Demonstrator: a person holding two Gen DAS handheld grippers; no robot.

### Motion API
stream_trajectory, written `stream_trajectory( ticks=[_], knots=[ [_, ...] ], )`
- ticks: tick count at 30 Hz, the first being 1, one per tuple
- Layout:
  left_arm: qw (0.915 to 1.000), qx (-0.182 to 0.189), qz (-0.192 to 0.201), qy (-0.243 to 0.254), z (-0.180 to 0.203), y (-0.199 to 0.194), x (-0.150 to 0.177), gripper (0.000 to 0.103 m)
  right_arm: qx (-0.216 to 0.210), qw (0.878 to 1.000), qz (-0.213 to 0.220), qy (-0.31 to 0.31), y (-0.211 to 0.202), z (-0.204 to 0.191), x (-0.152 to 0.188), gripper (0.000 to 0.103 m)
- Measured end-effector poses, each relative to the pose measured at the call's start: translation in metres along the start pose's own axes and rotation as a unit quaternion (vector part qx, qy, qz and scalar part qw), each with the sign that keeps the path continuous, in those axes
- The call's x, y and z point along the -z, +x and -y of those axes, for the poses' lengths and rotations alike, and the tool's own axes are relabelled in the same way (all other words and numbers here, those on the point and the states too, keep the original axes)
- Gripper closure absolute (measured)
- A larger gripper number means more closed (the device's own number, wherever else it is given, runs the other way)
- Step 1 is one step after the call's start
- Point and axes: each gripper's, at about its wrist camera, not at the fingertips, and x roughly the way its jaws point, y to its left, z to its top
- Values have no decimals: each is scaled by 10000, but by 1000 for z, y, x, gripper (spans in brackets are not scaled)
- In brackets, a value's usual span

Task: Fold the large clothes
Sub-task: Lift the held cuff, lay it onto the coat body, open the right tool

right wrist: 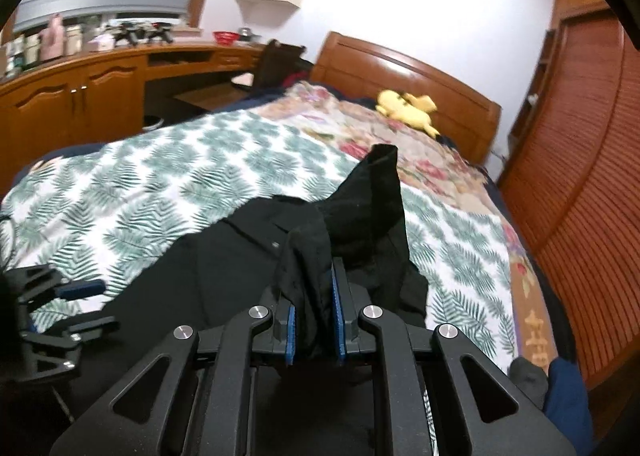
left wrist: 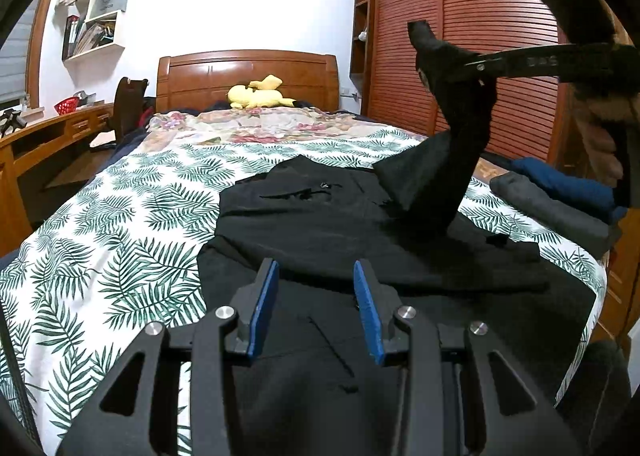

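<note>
Blue pads of the right gripper pinch a bunched fold of the black garment, lifting one end up off the bed (the cloth rises in a peak). The left gripper hovers above the garment's near edge, jaws apart and empty. Folded clothes lie stacked near the bed's right edge.

Legible text: none confirmed.

The right gripper, seen from the left wrist view, carries embossed characters along the side of its black finger arm; they are too blurred to read.

The bedspread bears gold character-like marks near its right edge in the right wrist view; they cannot be read.

The shelf items show no readable labels.
</note>
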Motion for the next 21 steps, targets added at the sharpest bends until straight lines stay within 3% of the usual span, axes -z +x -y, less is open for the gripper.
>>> stream_trajectory(
  ticks=[6,16,21],
  knots=[
    [10000,16,5,-43,-1,-1,-2,65,-343,9994,-5,2,-12,-19,8,91],
    [10000,7,-78,-11,1,3,0,65,-788,9946,-510,444,10,-29,72,90],
    [10000,16,-96,-7,2,4,1,65,-977,9917,-564,612,14,-33,94,90]
  ],
)
